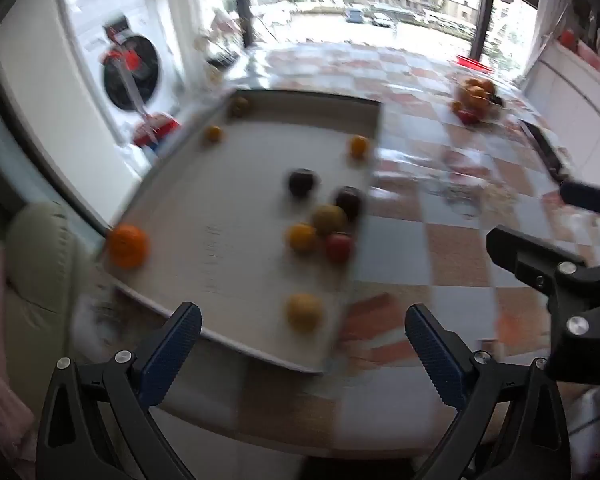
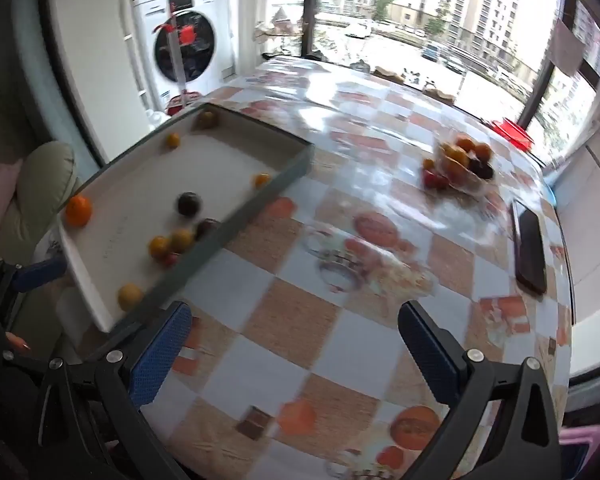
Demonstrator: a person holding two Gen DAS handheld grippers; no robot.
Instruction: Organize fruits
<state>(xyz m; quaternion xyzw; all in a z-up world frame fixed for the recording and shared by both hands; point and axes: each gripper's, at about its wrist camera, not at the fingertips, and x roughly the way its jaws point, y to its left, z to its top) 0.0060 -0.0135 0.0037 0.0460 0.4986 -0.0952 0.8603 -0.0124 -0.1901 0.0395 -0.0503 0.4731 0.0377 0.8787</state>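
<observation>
Both hand-held grippers stand wide and carry nothing: the left hand-held gripper [image 1: 302,334] hangs over the near edge of a shallow white tray [image 1: 228,208], and the right hand-held gripper [image 2: 294,338] hangs over bare checked cloth on the table [image 2: 340,280], with the tray off beyond its left finger. Fruits lie loose on the tray floor: a yellow one [image 1: 304,312] just ahead of the left hand-held gripper, a tight cluster [image 1: 324,224] farther ahead against the tray's right wall, a large orange [image 1: 127,245] far to its left at the rim, and a few small ones at the far end. A heaped pile of fruit [image 2: 462,162] sits well ahead of the right hand-held gripper, slightly to its right. No fruit is gripped yet, so the step looks like the first reach. The near yellow fruit seems the easiest start for the left one: it stands clear of its neighbours, so the pads can come down on either side of it and close gently, since a round fruit may roll. The right wrist view alone shows the tray's dark outer wall and a dark phone [image 2: 530,248] ahead to the right; the left wrist view alone shows the red fruit [image 1: 339,246] in the cluster whole. Both frames are blurred.
</observation>
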